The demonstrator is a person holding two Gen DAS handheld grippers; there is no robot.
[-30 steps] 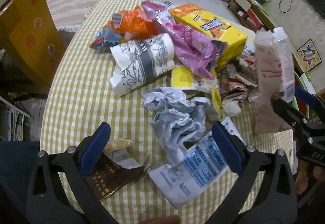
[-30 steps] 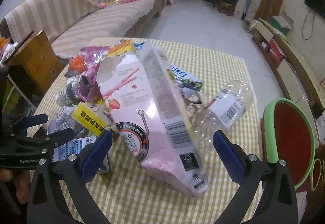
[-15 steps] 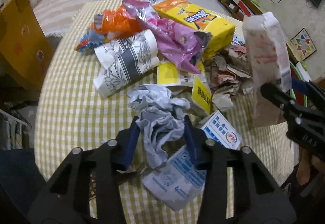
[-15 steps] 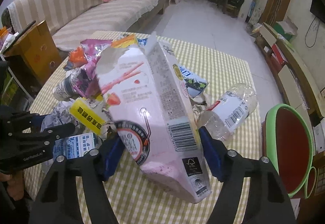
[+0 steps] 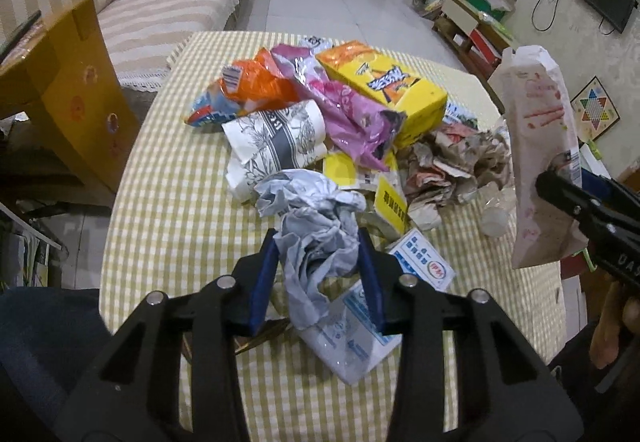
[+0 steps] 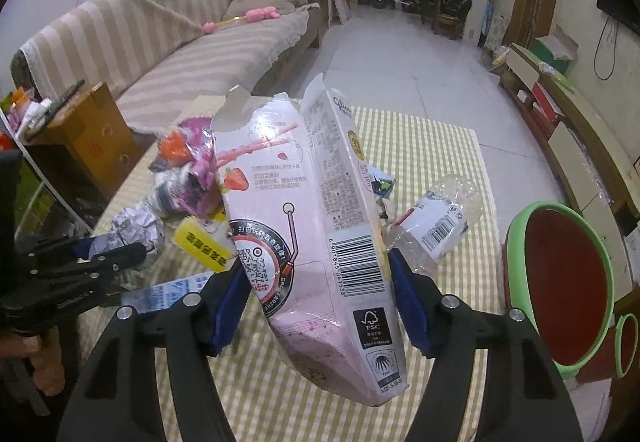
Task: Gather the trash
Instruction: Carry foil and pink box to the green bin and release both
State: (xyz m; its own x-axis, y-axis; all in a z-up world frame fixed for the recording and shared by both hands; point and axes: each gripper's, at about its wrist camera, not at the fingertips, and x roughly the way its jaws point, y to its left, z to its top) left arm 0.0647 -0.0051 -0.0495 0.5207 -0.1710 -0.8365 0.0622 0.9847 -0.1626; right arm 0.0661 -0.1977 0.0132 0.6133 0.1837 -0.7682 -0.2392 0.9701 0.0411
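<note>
My left gripper [image 5: 318, 262] is shut on a crumpled grey-white paper wad [image 5: 316, 226] and holds it just above the checked tablecloth [image 5: 168, 201]. My right gripper [image 6: 316, 294] is shut on a torn pink strawberry snack box [image 6: 308, 217] and holds it up above the table; the box also shows at the right of the left wrist view [image 5: 536, 161]. A trash pile lies on the table: a yellow box [image 5: 384, 89], a pink wrapper [image 5: 344, 113], an orange wrapper [image 5: 248, 89], a patterned paper cup [image 5: 276, 137] and brown crumpled paper [image 5: 452, 165].
A crushed clear plastic bottle [image 6: 436, 217] lies behind the pink box. A green-rimmed red bin [image 6: 568, 290] stands right of the table. A blue-white packet [image 5: 360, 322] lies under the left gripper. A wooden side table [image 5: 68, 81] and a striped sofa [image 6: 160, 41] stand at the left.
Both grippers went from open to shut: the left closed on the paper wad, the right on the pink box. Both have lifted their loads upward.
</note>
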